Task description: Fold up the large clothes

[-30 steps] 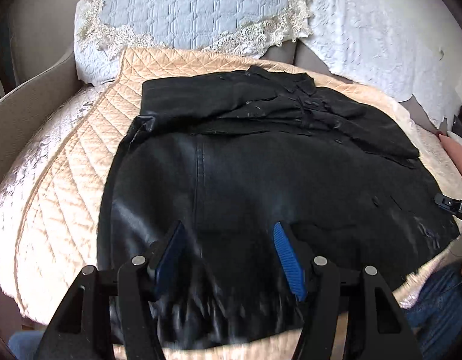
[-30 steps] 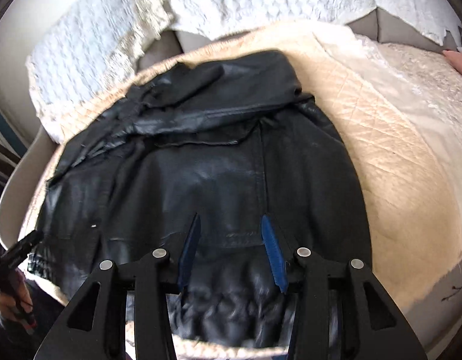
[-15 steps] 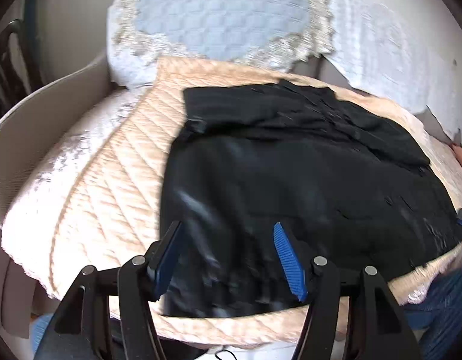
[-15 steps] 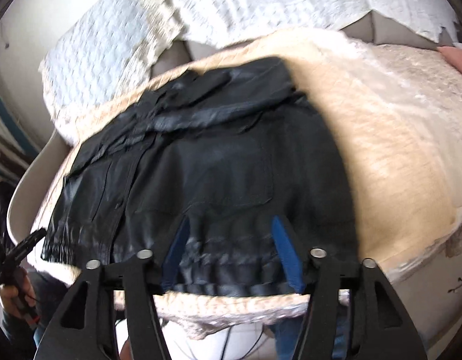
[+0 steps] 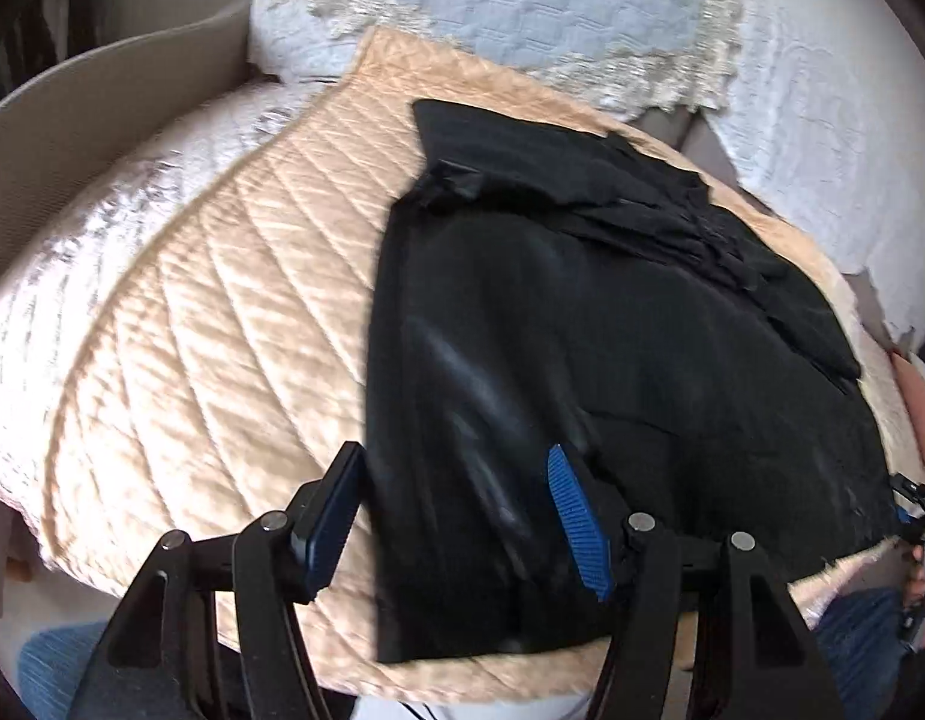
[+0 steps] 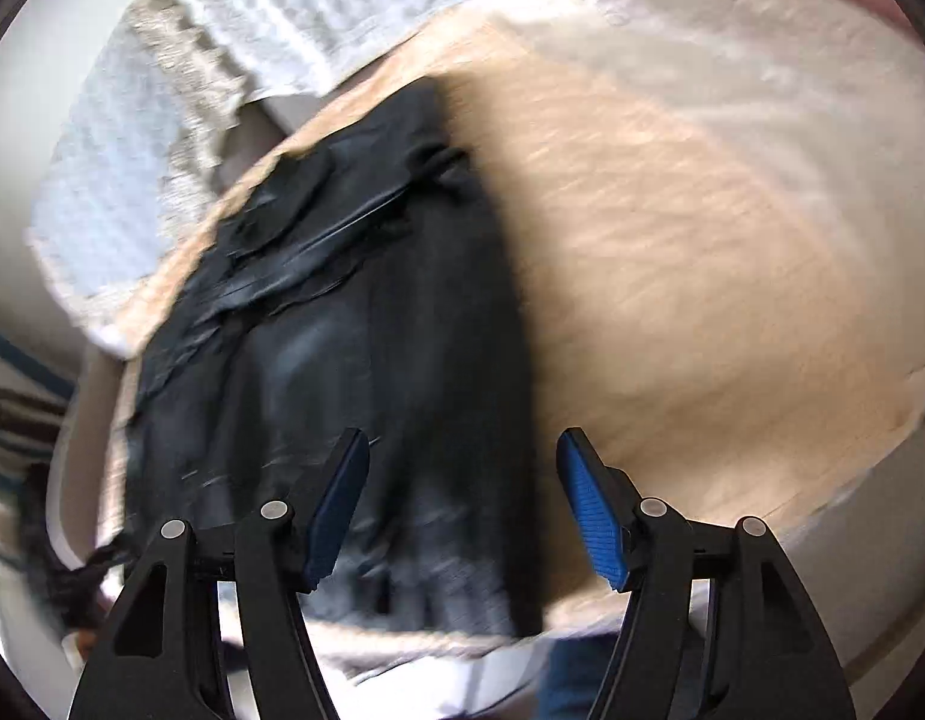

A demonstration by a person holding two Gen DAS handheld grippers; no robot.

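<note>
A black leather jacket (image 5: 582, 330) lies spread flat on a beige quilted pad (image 5: 222, 300) on a sofa seat, collar end towards the backrest. My left gripper (image 5: 456, 498) hovers open above the near left corner of the jacket, and the jacket's left edge runs between its blue pads without touching them. In the blurred right wrist view the jacket (image 6: 354, 360) lies left of centre on the pad (image 6: 702, 240). My right gripper (image 6: 462, 480) stands wide open over the near right corner, with the jacket's right edge between its fingers.
A blue-grey cover with lace trim (image 5: 522, 0) and a white textured cover (image 5: 822, 90) drape the backrest. The sofa's curved beige arm (image 5: 72, 120) rises at the left. A person's jeans-clad leg (image 5: 852, 630) is in front of the seat edge.
The left gripper slid from the middle of the hem to the jacket's left edge. The right gripper slid to the right edge, and its jaws spread wider. Both rolled a little.
</note>
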